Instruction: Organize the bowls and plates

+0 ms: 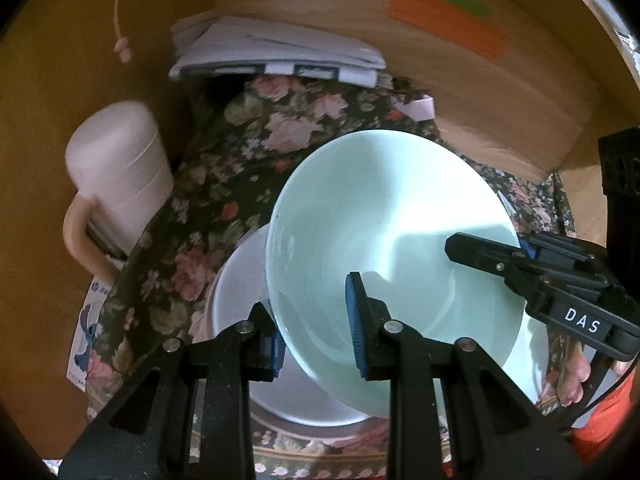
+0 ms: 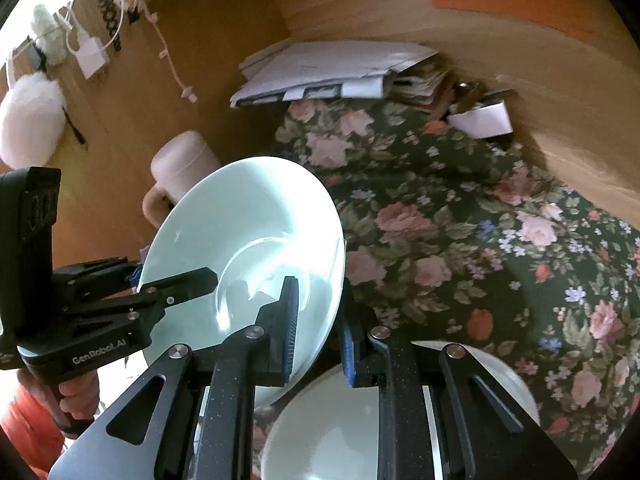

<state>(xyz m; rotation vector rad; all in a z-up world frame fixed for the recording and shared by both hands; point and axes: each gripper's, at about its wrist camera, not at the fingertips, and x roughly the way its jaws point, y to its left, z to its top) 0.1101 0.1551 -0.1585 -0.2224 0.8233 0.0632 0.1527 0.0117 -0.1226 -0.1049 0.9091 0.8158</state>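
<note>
The pale green bowl [image 1: 384,248] hangs tilted in the air, gripped on opposite sides of its rim; the left gripper [image 1: 316,328] is clamped on the near rim with one pad inside and one outside, and the right gripper [image 2: 318,332] pinches the far rim likewise. Below both claws lies a white plate [image 1: 240,312], with another white dish [image 2: 320,432], perhaps a bowl, under the right claw, all on the floral cloth [image 2: 460,240]. The step in hand seems to be carrying the bowl to its stack; next it should be levelled, lowered squarely, then freed by both claws together.
</note>
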